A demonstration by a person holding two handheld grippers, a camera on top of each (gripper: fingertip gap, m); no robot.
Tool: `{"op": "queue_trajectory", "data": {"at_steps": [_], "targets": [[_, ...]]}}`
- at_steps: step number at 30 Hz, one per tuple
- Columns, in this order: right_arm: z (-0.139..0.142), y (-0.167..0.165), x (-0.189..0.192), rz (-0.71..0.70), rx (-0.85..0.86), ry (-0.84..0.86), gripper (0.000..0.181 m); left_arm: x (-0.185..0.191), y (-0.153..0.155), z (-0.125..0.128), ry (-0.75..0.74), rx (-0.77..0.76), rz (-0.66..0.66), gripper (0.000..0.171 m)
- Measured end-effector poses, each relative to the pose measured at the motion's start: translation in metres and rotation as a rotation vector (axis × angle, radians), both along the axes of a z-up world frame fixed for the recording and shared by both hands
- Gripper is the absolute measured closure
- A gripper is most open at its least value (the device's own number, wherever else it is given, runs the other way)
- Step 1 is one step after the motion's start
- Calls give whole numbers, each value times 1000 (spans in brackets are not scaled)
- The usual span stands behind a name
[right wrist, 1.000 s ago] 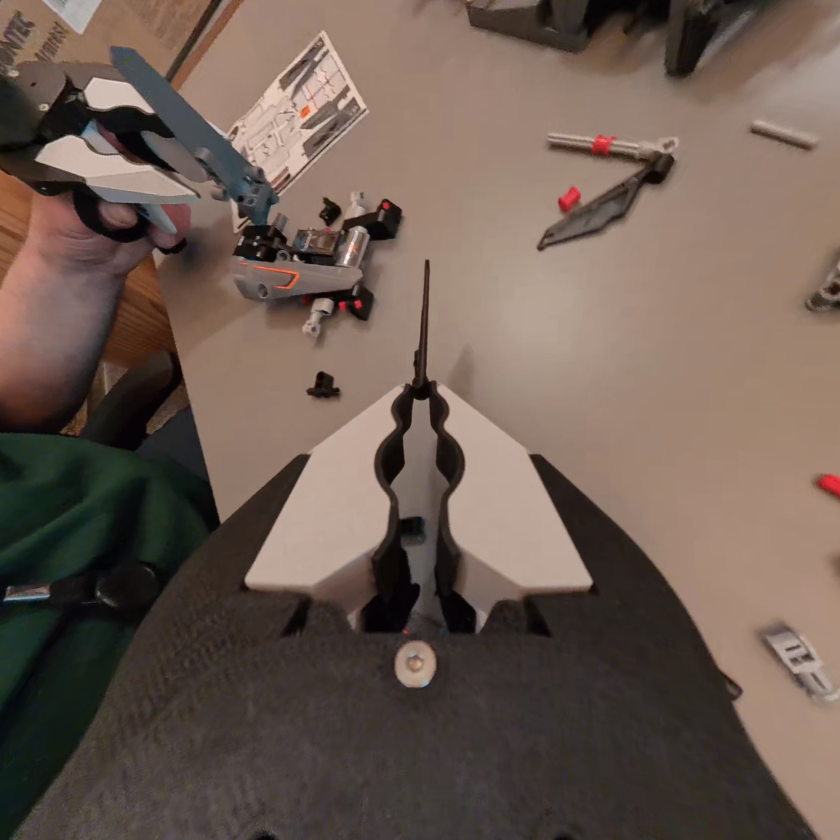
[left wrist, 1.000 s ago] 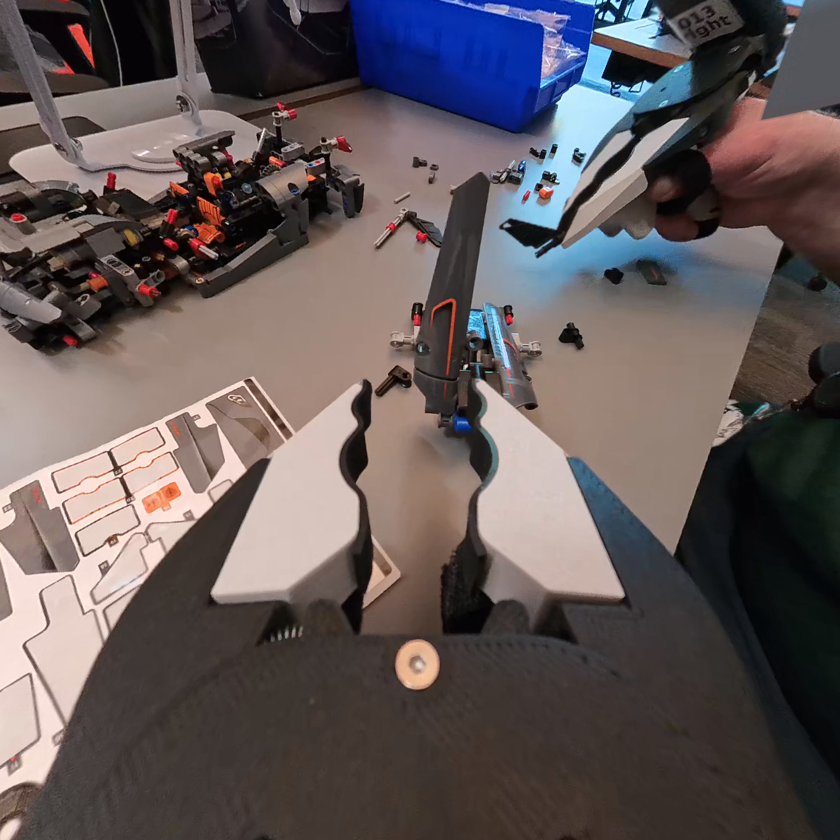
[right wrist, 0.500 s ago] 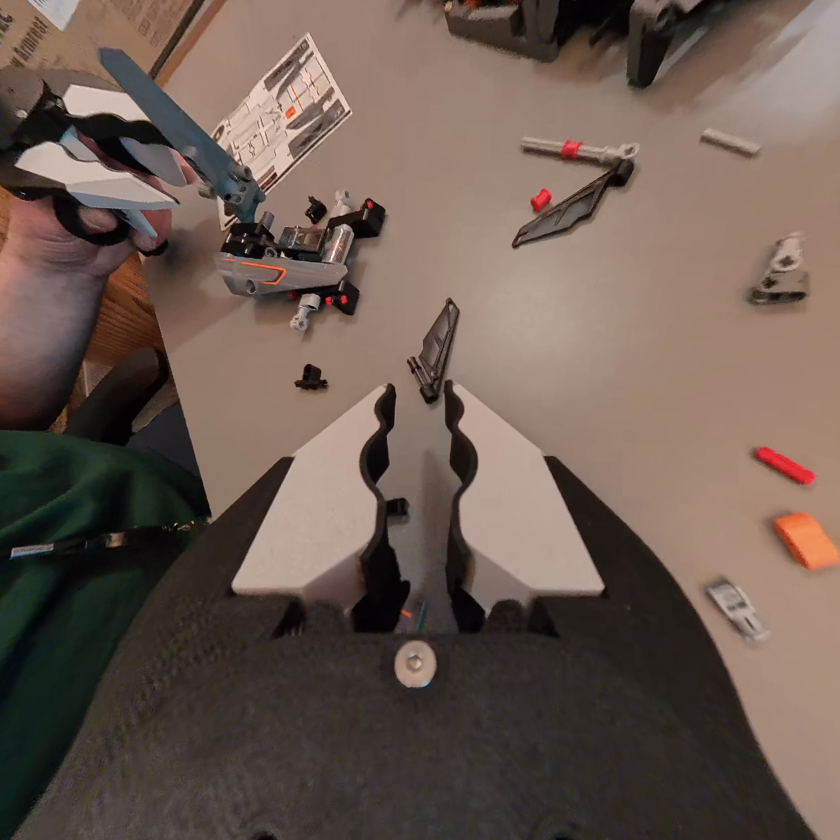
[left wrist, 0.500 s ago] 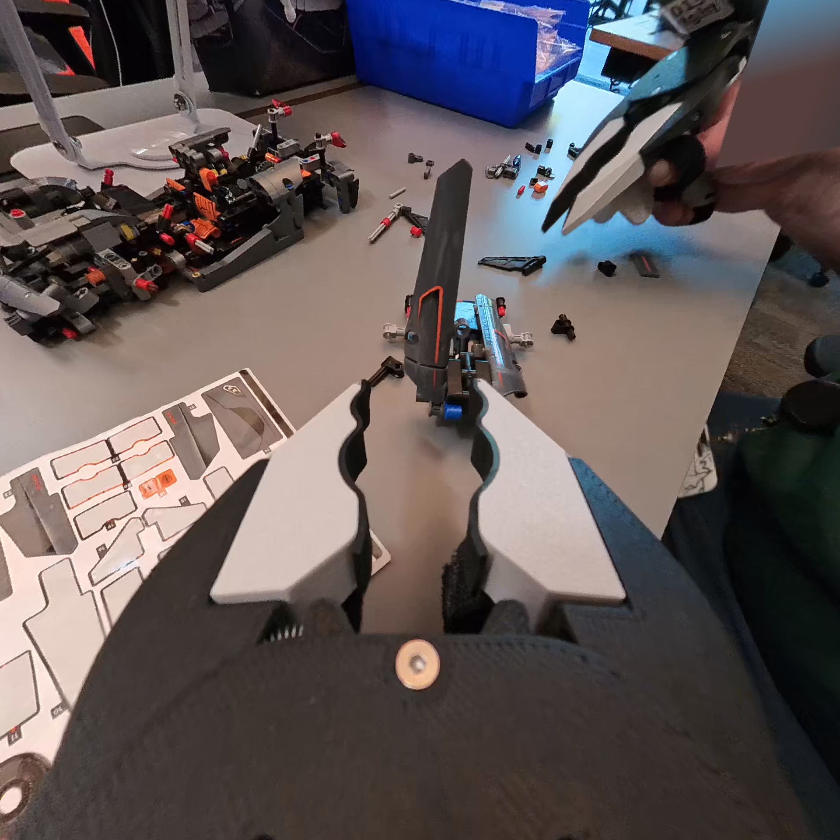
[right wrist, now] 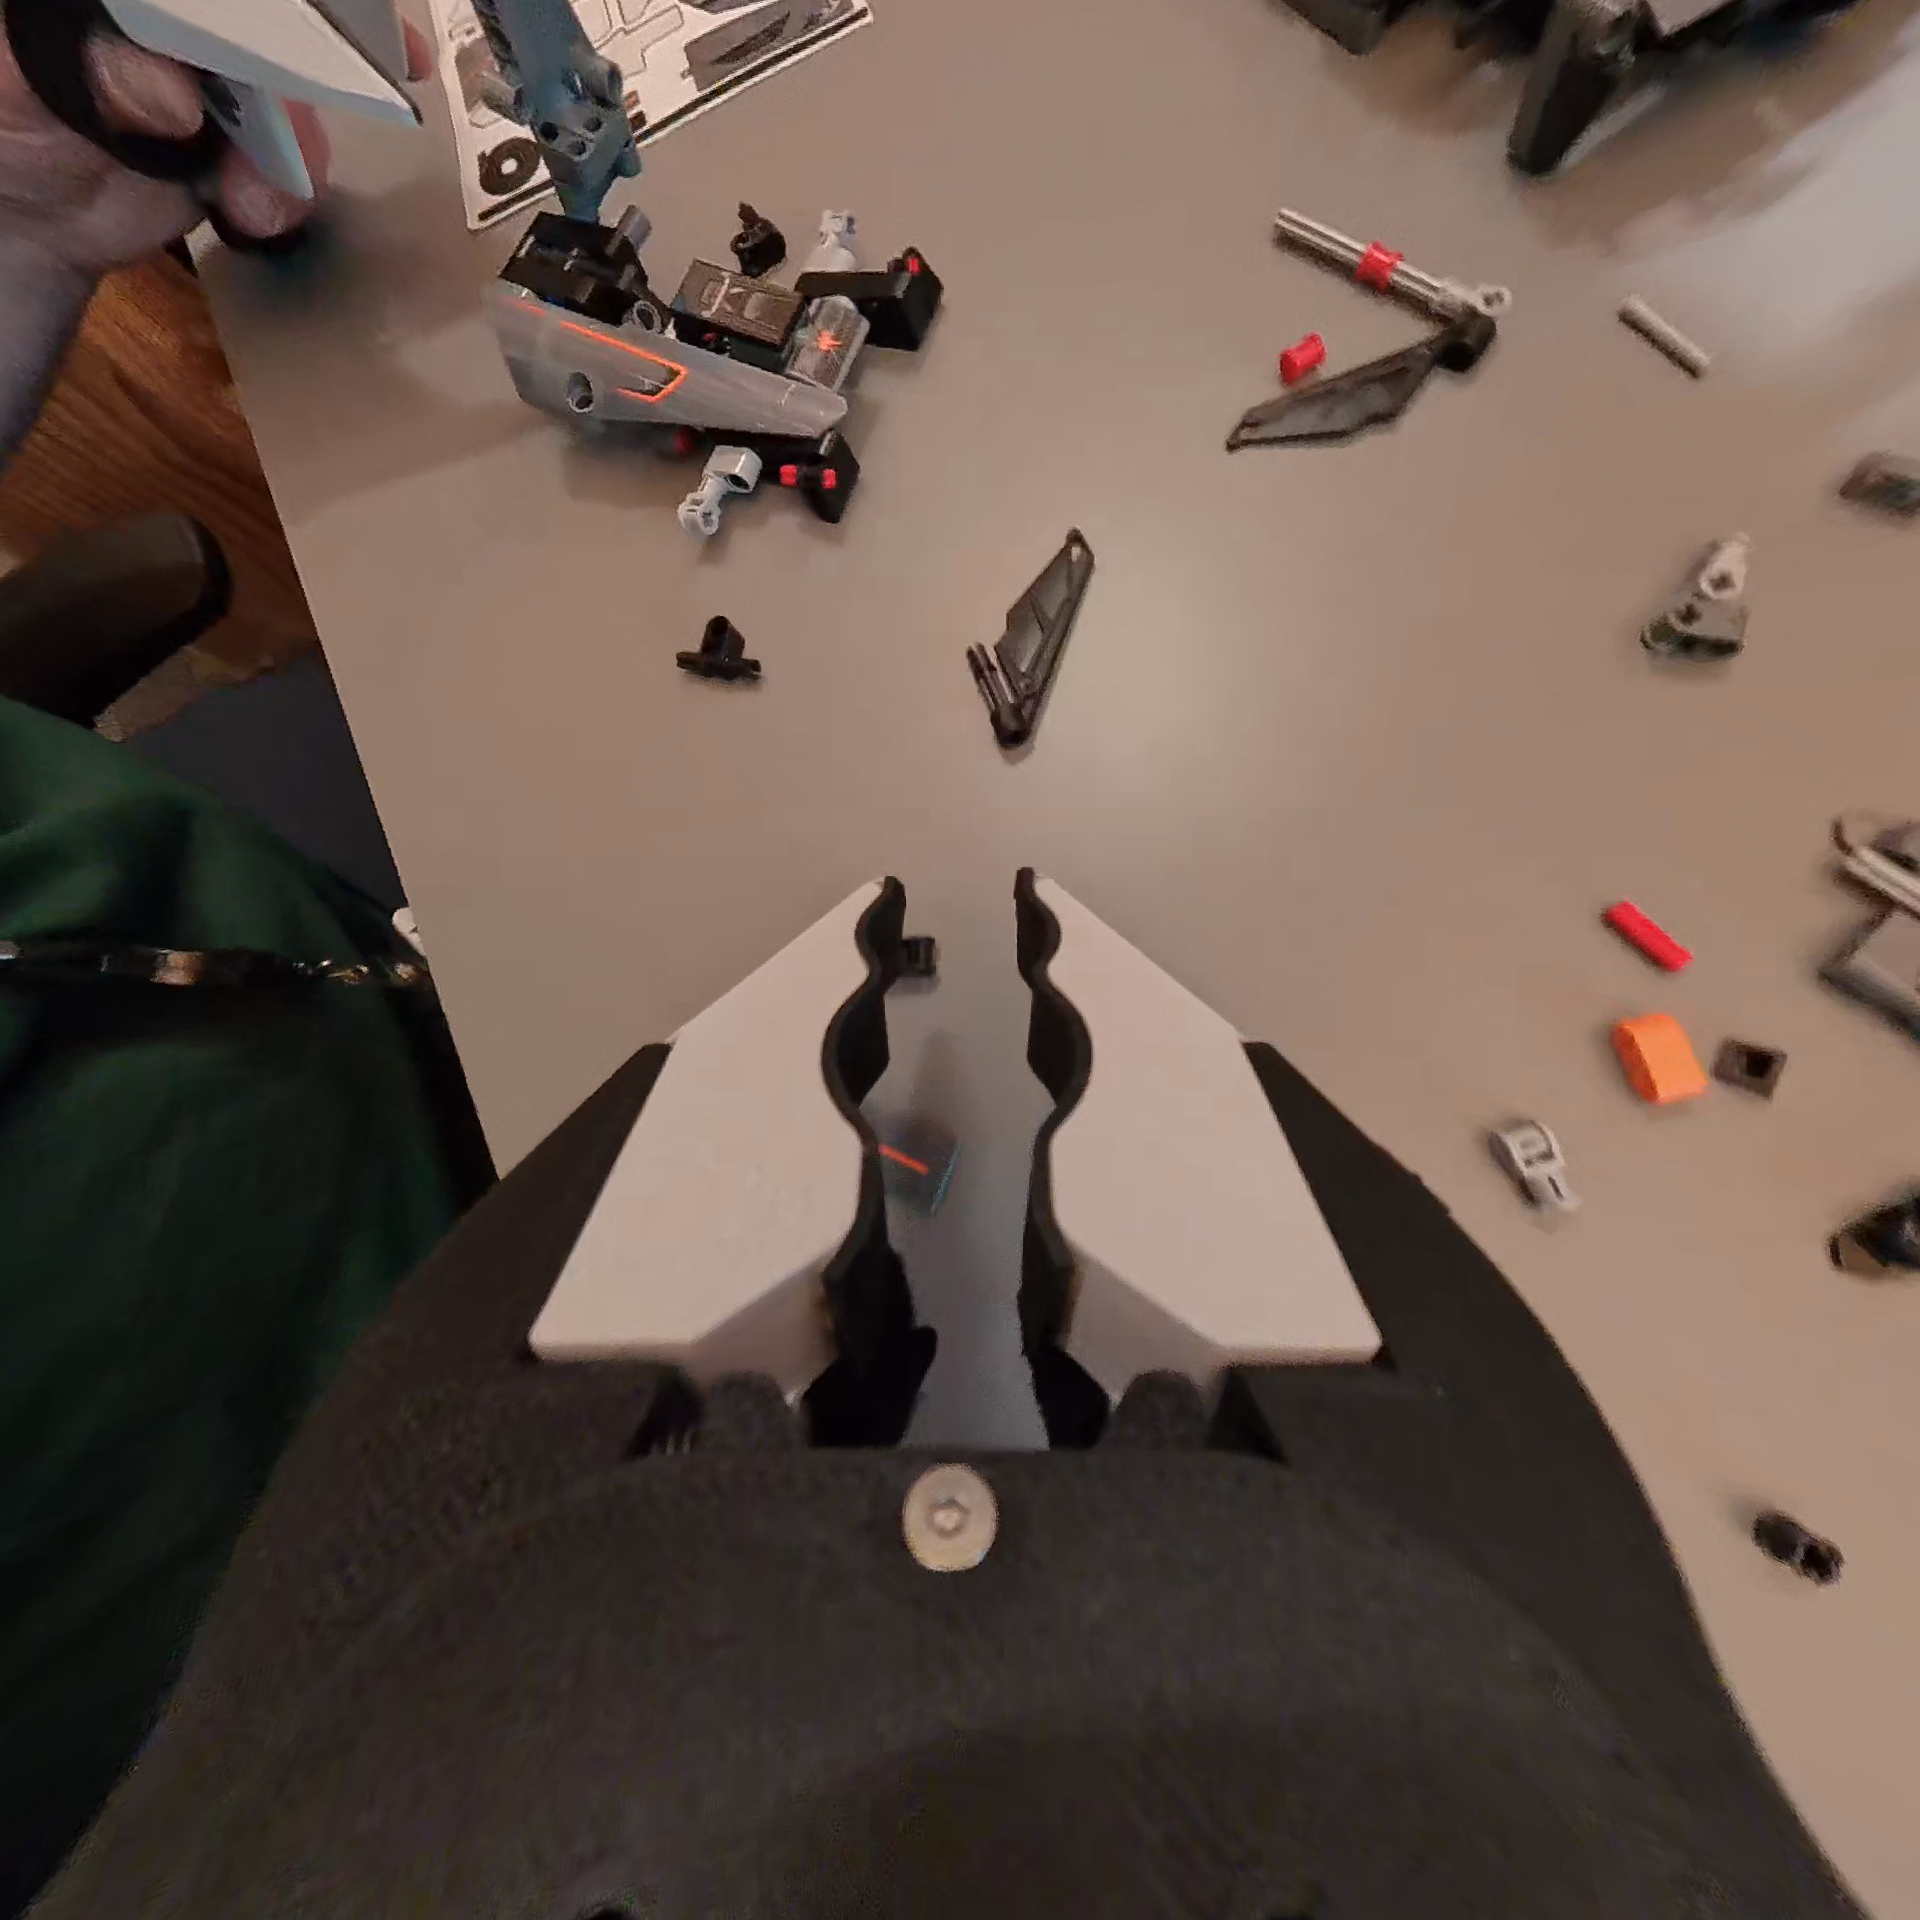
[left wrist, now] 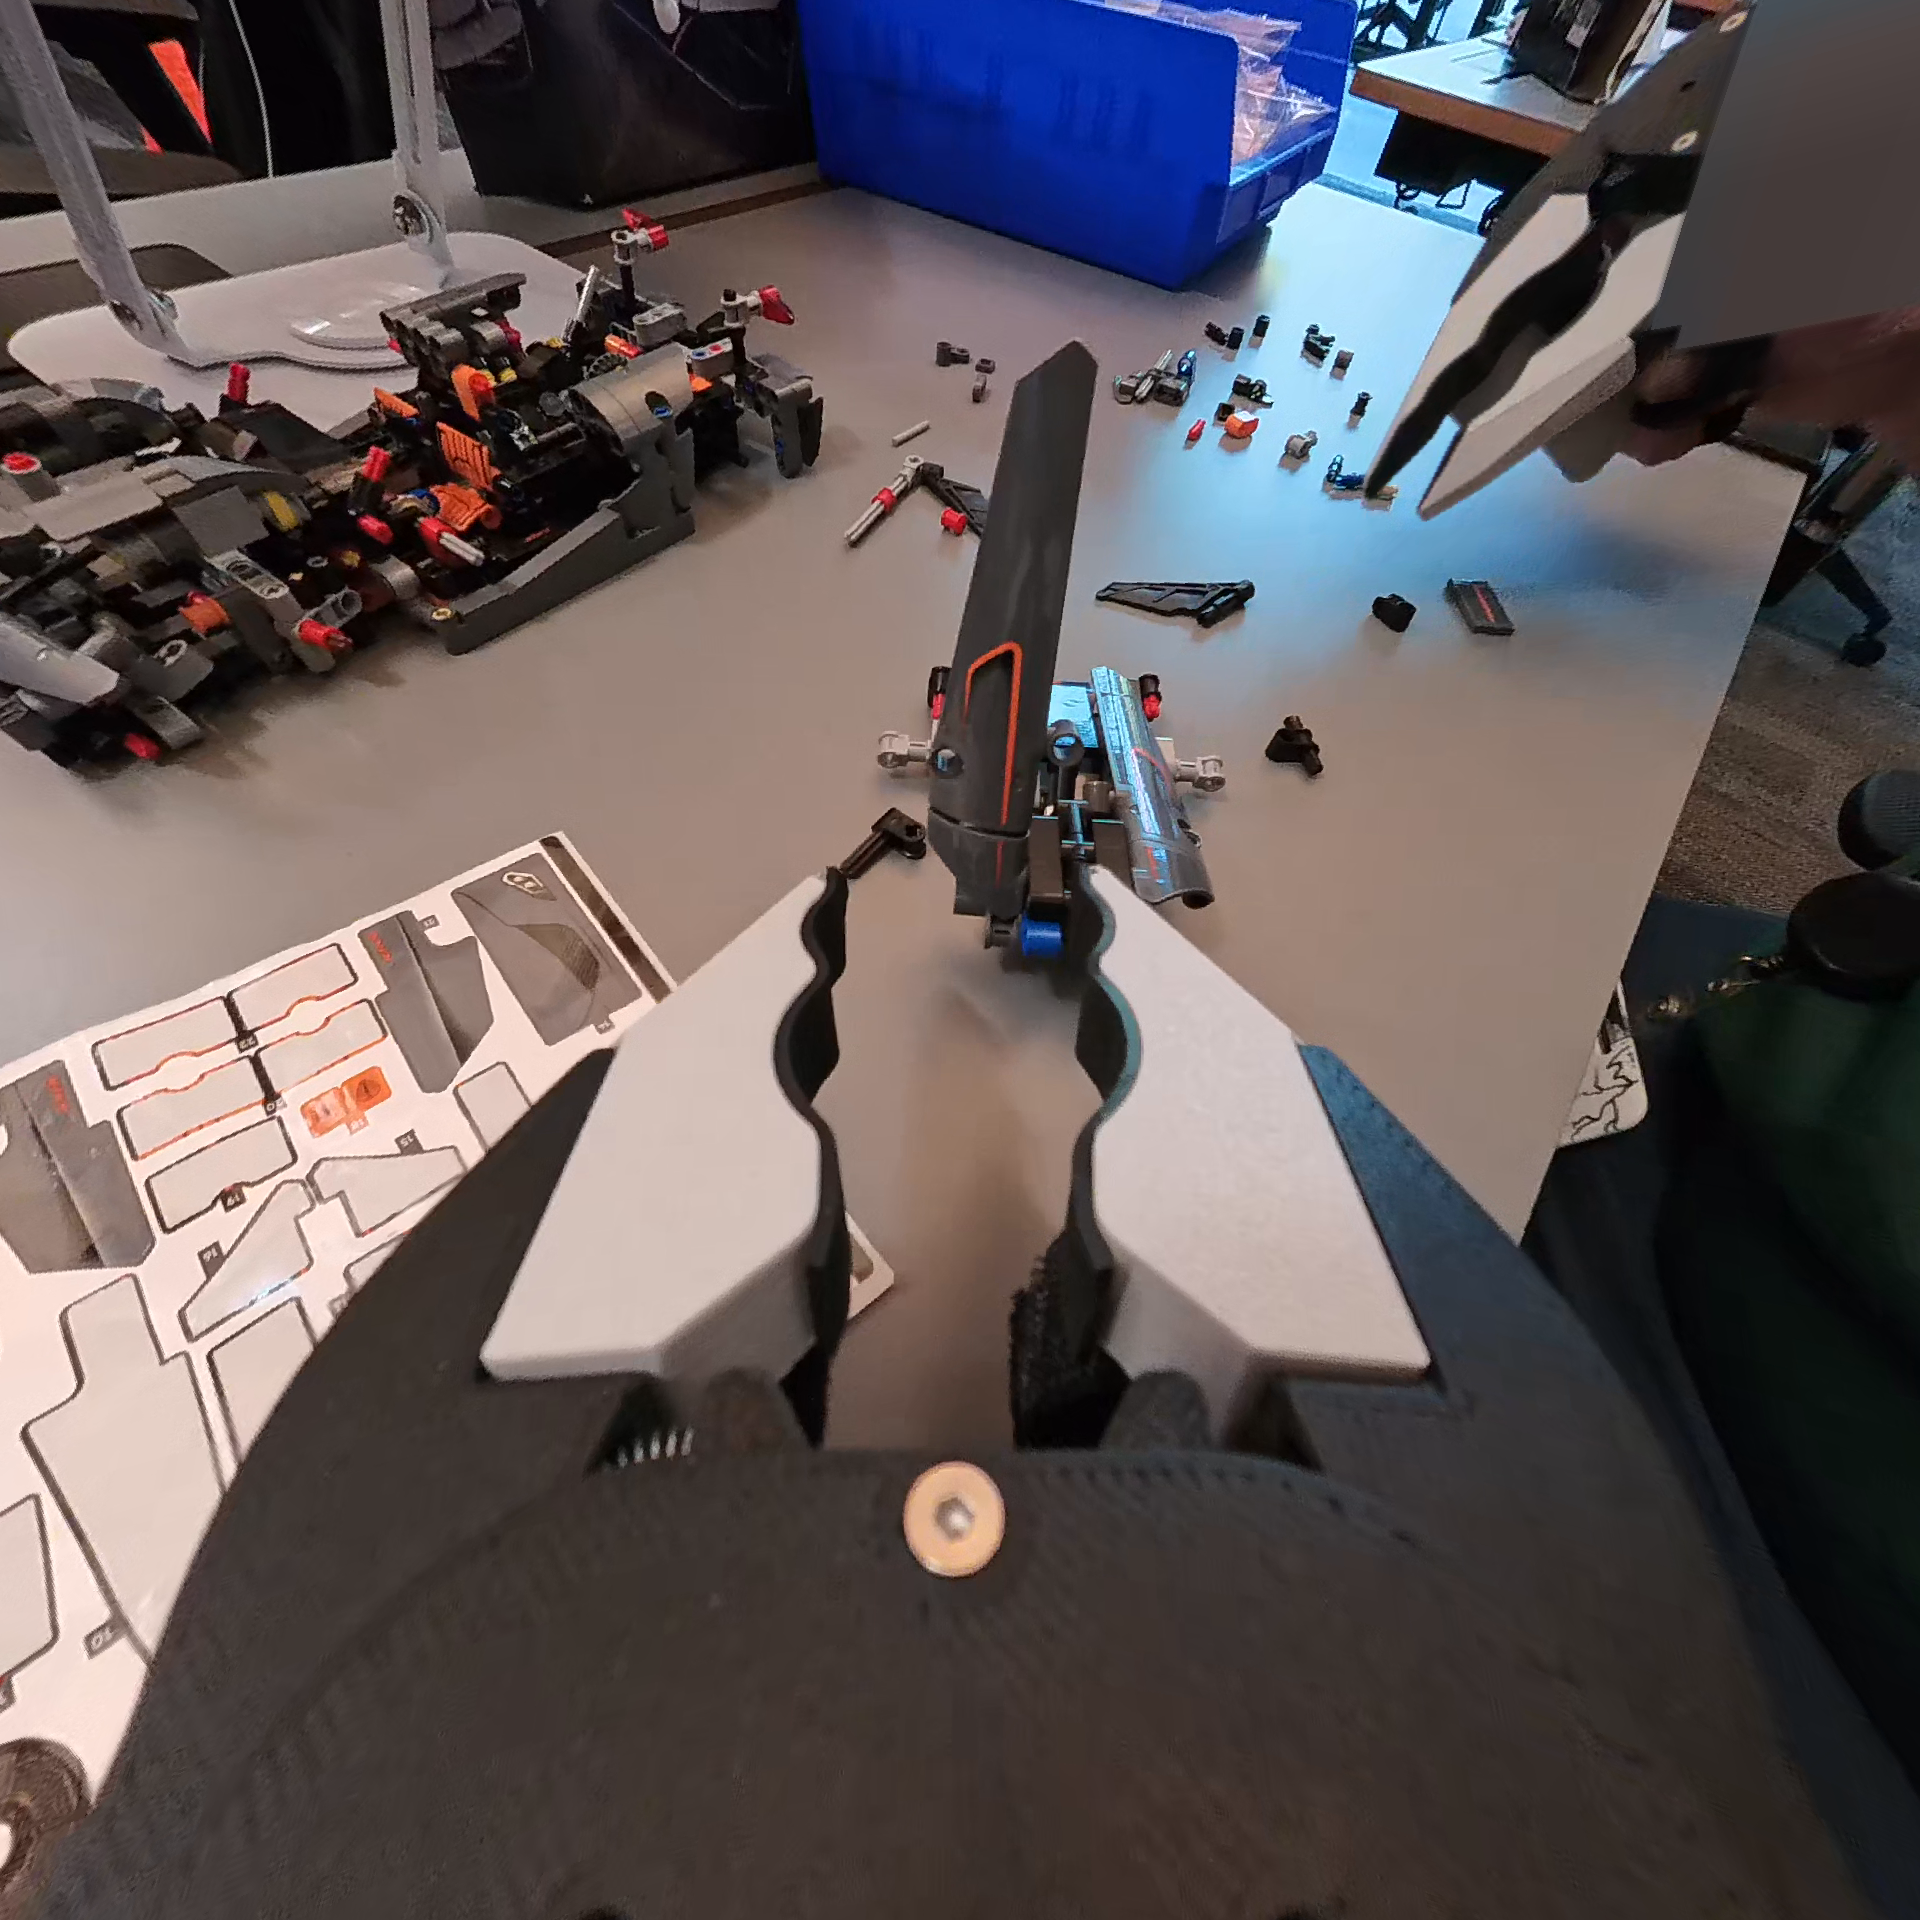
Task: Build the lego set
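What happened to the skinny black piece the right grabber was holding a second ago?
The right hand-held gripper let go of the thin black wing piece, which now lies on the table, and opened, pulling away. The left hand-held gripper stays open by the long dark panel.

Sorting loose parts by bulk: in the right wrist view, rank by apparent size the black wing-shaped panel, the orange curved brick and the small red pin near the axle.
1. Black wing-shaped panel, clearly largest.
2. Orange curved brick.
3. Small red pin, though it lies farther from the camera, so its true size is less certain.
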State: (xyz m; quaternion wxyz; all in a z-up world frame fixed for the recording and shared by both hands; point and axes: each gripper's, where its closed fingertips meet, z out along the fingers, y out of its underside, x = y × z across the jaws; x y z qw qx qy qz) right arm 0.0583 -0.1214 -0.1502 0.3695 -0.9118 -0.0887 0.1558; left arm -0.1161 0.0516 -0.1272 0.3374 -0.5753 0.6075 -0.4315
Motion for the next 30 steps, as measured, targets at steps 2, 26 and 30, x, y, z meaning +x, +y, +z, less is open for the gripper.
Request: {"op": "queue_trajectory", "data": {"at_steps": [2, 26, 30], "targets": [[-4, 8, -4, 9, 7, -25, 161, 0, 0, 0, 0, 2, 1, 131], [-21, 56, -4, -11, 47, -113, 173, -5, -23, 28, -107, -34, -69, 136], [-1, 59, -6, -17, 118, -110, 173, -3, -52, 58, -195, -39, -154, 135]]}}
